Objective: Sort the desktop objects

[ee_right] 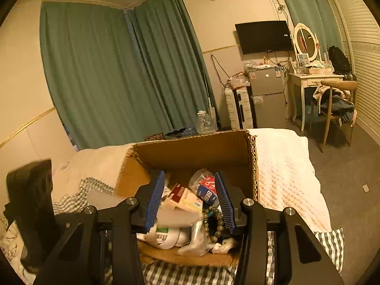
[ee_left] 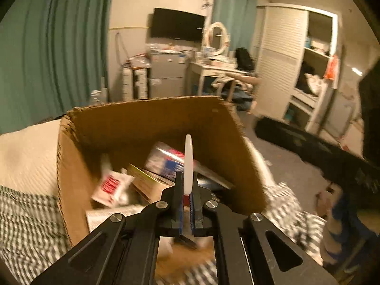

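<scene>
Left wrist view: the left gripper (ee_left: 187, 190) was clamped on a thin white plastic strip (ee_left: 188, 161), held upright over the cardboard box (ee_left: 142, 118) on the bed. The right gripper (ee_right: 190, 199) was seen with jaws spread, empty, above the box's clutter.

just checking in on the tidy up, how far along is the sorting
Done: the cardboard box already holds several things, such as a red and white packet, a bead bracelet and a plastic bottle. In hand: the left gripper is shut on a thin white stick above the box. The right gripper is open over the contents, holding nothing. What is left outside the box cannot be seen.
</scene>
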Available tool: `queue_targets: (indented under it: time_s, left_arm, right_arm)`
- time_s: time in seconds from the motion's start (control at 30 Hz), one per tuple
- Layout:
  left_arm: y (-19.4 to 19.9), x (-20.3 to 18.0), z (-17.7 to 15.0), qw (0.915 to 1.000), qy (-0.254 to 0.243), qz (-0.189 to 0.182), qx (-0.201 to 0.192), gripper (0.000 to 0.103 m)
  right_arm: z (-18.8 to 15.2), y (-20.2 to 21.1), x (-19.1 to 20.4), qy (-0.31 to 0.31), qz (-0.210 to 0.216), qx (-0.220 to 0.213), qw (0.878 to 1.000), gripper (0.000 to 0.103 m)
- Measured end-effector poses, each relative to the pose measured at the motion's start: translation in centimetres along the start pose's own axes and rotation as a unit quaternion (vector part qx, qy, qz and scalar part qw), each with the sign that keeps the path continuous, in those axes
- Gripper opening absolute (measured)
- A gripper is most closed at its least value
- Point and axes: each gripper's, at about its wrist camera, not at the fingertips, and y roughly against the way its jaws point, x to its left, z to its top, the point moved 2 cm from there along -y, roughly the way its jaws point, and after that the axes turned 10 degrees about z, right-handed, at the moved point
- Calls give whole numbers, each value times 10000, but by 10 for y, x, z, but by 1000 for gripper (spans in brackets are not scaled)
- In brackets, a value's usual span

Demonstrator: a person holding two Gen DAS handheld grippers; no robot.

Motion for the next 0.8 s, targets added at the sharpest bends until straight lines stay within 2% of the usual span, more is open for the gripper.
queue_targets:
  time_s: [0.13,0.2,0.27,0.3,0.37,0.5,0.7,0.77,0.8]
  left_arm:
    - [-21,17,9,9996,99,246,17,3]
    - [-34,23,11,9990,138,422,48,9]
    - [-43,28,9,9983,175,546,102,30]
    - [-46,30,8,9979,195,601,131,35]
    - [-49,34,6,9970,268,713,109,53]
    - [-37,40,7,9962,429,762,-19,56]
    - [18,44,22,9928,517,913,-578,82]
    - [39,43,27,9905,522,982,-814,98]
    - [49,42,29,9891,522,1023,-924,101]
  right_arm:
    - [-3,-26,-12,-26,-32,154,9999,44]
    - [-8,-40,-16,4,-78,260,9996,44]
    - [-13,-53,-20,8,-82,379,9992,44]
    - [-17,-62,-23,2,-95,476,9988,44]
    - [-23,-73,-28,-19,-137,643,9978,44]
    - [-32,-83,-31,-59,-146,776,9969,44]
    - [-17,-58,-18,4,-149,559,9983,44]
    - [-9,-43,-9,62,-176,460,9988,44]
    - [-7,-36,-4,90,-189,415,9989,44]
